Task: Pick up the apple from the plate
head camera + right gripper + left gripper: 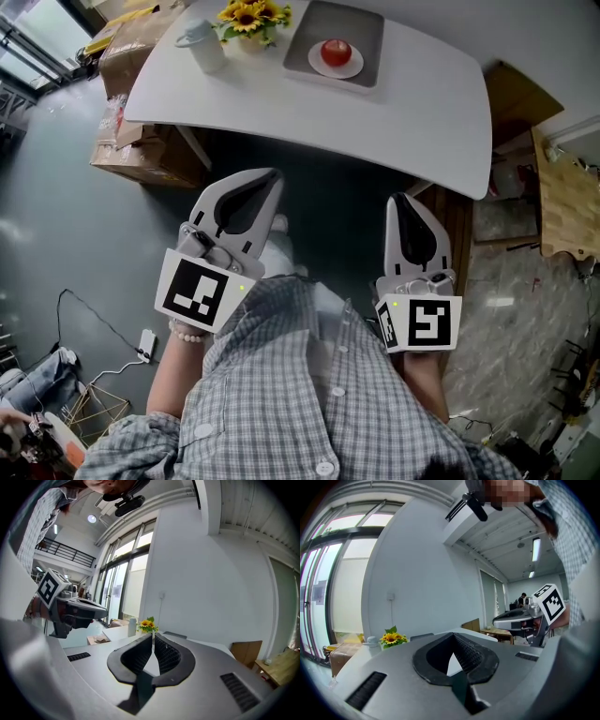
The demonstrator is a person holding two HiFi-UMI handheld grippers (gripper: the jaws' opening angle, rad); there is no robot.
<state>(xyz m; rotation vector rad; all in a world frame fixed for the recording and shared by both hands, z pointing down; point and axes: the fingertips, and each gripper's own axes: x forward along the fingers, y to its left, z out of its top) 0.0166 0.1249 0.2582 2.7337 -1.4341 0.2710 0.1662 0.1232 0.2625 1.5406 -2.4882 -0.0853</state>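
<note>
We are holding the left gripper [272,178] and the right gripper [397,200] low by our checked shirt [281,394], short of the white rounded table [422,112]. The red apple [336,52] is sitting on a small white round plate [349,72] on a grey rectangular tray [361,26], well apart from both grippers. Both pairs of jaws are pressing together, clenched on nothing.

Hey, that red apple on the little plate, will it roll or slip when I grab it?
Probably rigid and smooth-skinned, so the apple may slip when pinched. Being round, it could roll on the shallow white plate if nudged.
</note>
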